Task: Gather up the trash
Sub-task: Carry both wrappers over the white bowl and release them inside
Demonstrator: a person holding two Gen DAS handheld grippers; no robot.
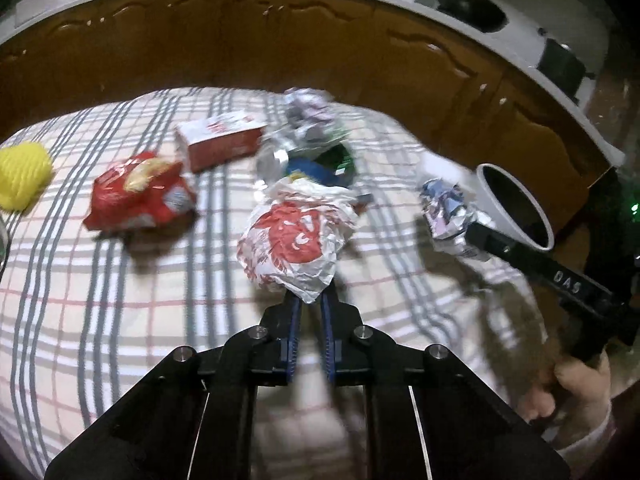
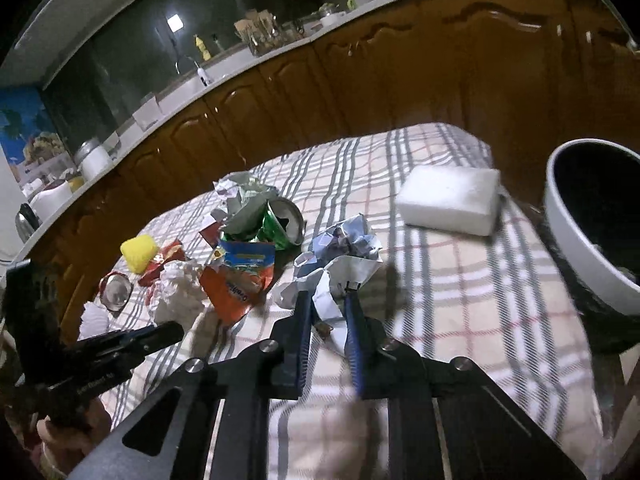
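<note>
Trash: red-printed wrapper (image 1: 294, 240) clenched in left gripper (image 1: 311, 300) fingers, crumpled paper (image 2: 340, 276) in right gripper (image 2: 328, 300); bin (image 2: 592, 224), right edge, presumably destination.

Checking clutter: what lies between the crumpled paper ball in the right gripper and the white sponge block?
Only bare checked tablecloth between paper ball and sponge, per right wrist view.

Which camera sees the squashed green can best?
The right wrist view: the green can lies in plain sight, its dented side and open top facing the camera. In the left wrist view the can is blurred, half hidden behind wrappers, only a green patch.
</note>
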